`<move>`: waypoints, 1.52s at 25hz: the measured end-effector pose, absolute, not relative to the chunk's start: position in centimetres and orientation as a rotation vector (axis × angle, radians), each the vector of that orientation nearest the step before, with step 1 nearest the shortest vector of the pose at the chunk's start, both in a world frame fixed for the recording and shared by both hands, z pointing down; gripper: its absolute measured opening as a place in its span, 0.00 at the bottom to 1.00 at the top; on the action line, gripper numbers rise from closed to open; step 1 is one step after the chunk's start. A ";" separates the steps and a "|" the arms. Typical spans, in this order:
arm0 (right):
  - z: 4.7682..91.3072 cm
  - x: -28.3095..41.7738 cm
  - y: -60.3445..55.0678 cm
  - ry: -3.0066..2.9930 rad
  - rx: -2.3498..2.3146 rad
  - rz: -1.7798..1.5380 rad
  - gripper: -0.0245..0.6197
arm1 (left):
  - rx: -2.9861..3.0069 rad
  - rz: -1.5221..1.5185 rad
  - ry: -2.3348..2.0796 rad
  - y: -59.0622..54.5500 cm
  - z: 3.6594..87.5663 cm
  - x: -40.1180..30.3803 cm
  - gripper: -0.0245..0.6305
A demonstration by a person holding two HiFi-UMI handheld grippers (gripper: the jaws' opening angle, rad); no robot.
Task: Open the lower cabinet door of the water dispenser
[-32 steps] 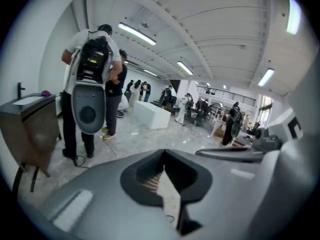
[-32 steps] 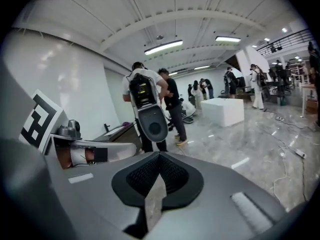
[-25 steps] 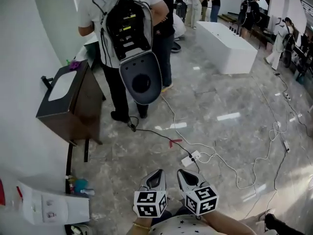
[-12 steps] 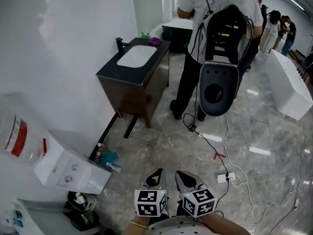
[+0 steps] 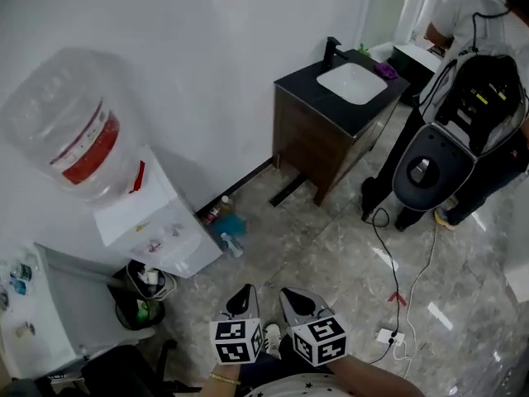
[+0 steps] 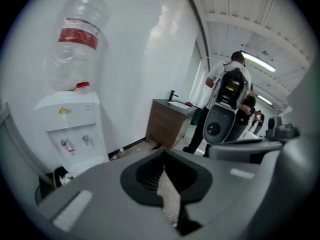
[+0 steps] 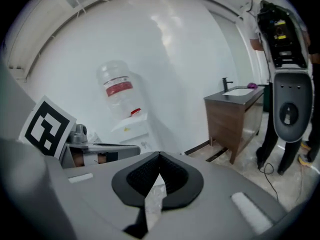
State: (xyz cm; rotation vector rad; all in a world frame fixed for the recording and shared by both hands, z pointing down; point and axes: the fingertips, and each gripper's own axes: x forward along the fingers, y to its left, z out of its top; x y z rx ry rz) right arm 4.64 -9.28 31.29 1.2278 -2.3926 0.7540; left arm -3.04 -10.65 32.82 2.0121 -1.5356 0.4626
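**Both grippers wait, far from the water dispenser**

The water dispenser stands against the white wall at the left of the head view. A big clear bottle with a red label sits upside down on top of it, so the water can run down to the taps. The lower cabinet door is the bottom part of its white front. From up here that part is hard to see, and I cannot tell if it has a handle. It looks closed.

The left gripper and the right gripper are at the bottom middle of the head view, side by side and close to the person's body. They are well apart from the dispenser. Both point out over the grey floor.

The jaws of the left gripper are pressed together and hold nothing. The jaws of the right gripper are pressed together too, and they are empty as well. I think they are shut because there is nothing to grab yet.

A black bin sits just beside the dispenser, lower left. Small bottles lie on the floor on its other side. A brown sink cabinet stands at the upper right, and a person with a backpack stands near it.

I think the next step is to get closer and bring one gripper down low to the door's edge.
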 end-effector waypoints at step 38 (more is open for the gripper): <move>81.3 -27.9 -34.7 -2.370 0.381 0.355 0.51 | 1.227 0.253 -1.780 -14.2 75.7 -24.7 0.05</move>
